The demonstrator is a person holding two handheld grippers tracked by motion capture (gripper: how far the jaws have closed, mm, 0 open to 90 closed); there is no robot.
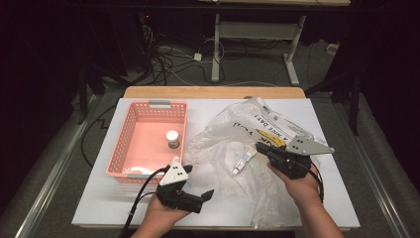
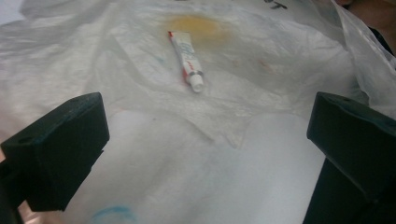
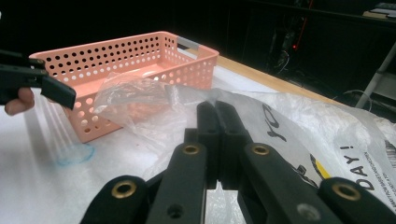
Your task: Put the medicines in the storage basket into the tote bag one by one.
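A crumpled translucent plastic bag [image 1: 233, 124] [image 2: 280, 60] [image 3: 327, 135] with printed letters lies on the right half of the white table. A small white tube [image 1: 242, 163] [image 2: 187, 58] with red print lies among its folds. My right gripper [image 1: 258, 147] [image 3: 215, 106] is shut, pinching the bag's film near the tube's far side. My left gripper [image 1: 197, 187] [image 2: 205, 121] is open at the front of the table, its jaws spread wide and pointing at the tube from a short way off. It also appears at the left of the right gripper view [image 3: 37, 81].
A pink perforated basket [image 1: 148, 105] [image 3: 140, 56] stands at the left, with a small white jar [image 1: 172, 138] upright inside. A blue ring mark [image 3: 74, 156] is on the white table [image 1: 99, 198] in front of the basket. Cables and a desk frame lie on the floor beyond.
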